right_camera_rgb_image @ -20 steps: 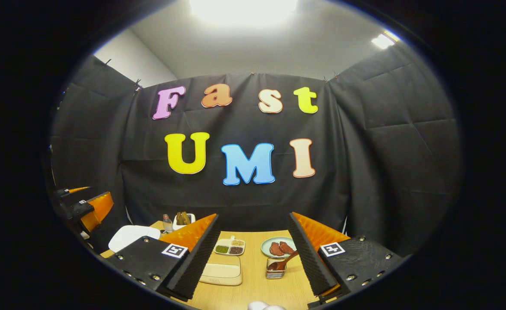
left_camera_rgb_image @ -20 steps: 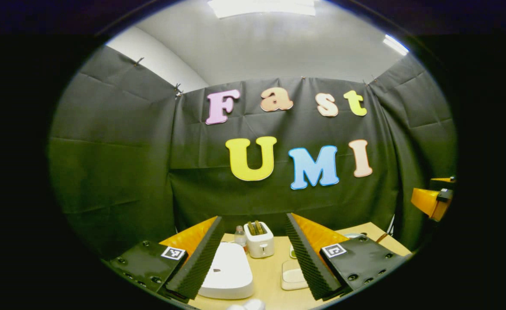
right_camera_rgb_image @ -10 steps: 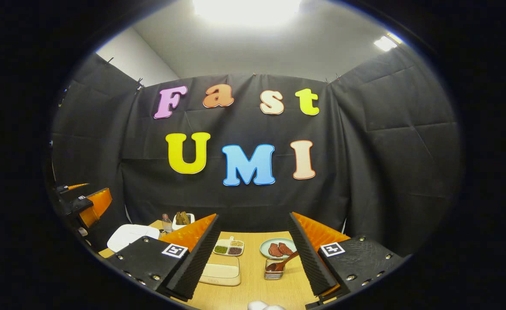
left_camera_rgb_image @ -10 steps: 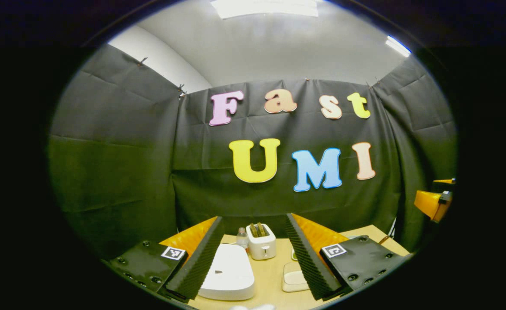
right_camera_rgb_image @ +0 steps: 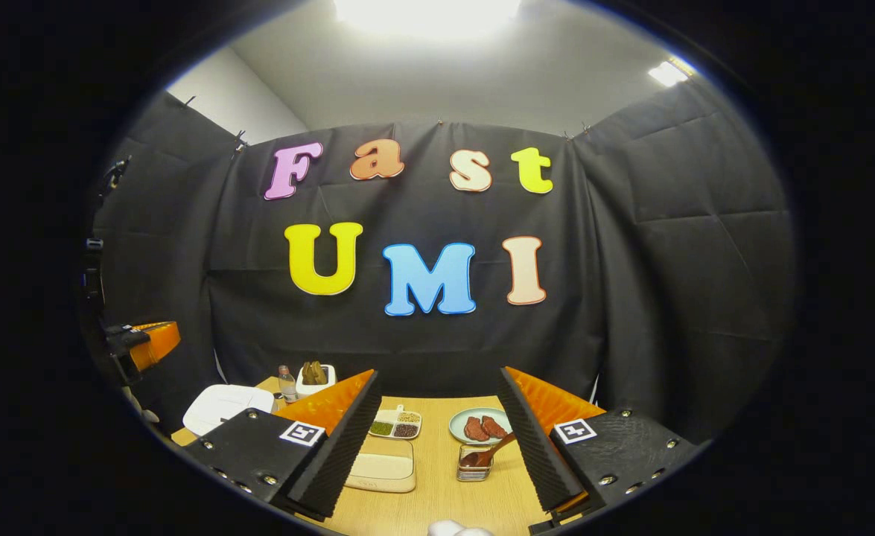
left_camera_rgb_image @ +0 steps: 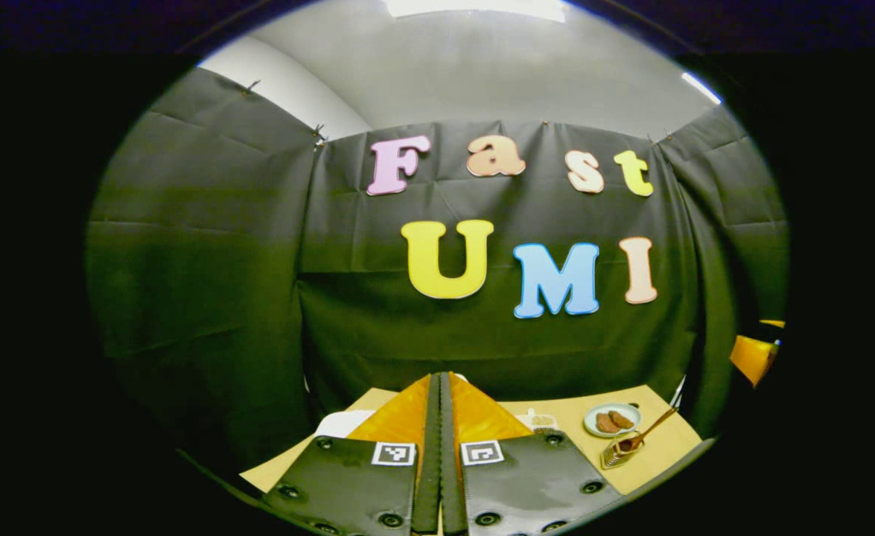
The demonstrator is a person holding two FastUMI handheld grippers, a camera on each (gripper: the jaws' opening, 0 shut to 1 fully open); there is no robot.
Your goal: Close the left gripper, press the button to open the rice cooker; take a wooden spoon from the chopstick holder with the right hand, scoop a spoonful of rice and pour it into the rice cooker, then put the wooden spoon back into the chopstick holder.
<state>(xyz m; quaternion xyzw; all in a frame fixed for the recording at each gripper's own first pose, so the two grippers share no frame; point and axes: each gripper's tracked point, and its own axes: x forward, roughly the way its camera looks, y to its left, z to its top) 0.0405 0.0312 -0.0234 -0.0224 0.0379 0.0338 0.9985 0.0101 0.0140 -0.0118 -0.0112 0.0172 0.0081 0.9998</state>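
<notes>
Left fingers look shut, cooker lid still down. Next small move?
Probably bring the left gripper down onto the rice cooker button: its fingers are pressed together, the white lid is still closed, and the wooden spoon sits in its holder with the right gripper open and waiting.

The bench (right_camera_rgb_image: 437, 476) is showing pale, light-brown wood grain. The rice cooker (right_camera_rgb_image: 225, 406) is looking plain white, and so is the toaster (right_camera_rgb_image: 316, 381) — brown slices are standing in its slots. The divided dish (right_camera_rgb_image: 395, 425) is holding green, dark and beige grains. The plate (right_camera_rgb_image: 461, 424) is appearing pale green under reddish-brown pieces. The wooden spoon (right_camera_rgb_image: 488, 454) is showing dark brown in the wire chopstick holder (right_camera_rgb_image: 471, 471).
</notes>
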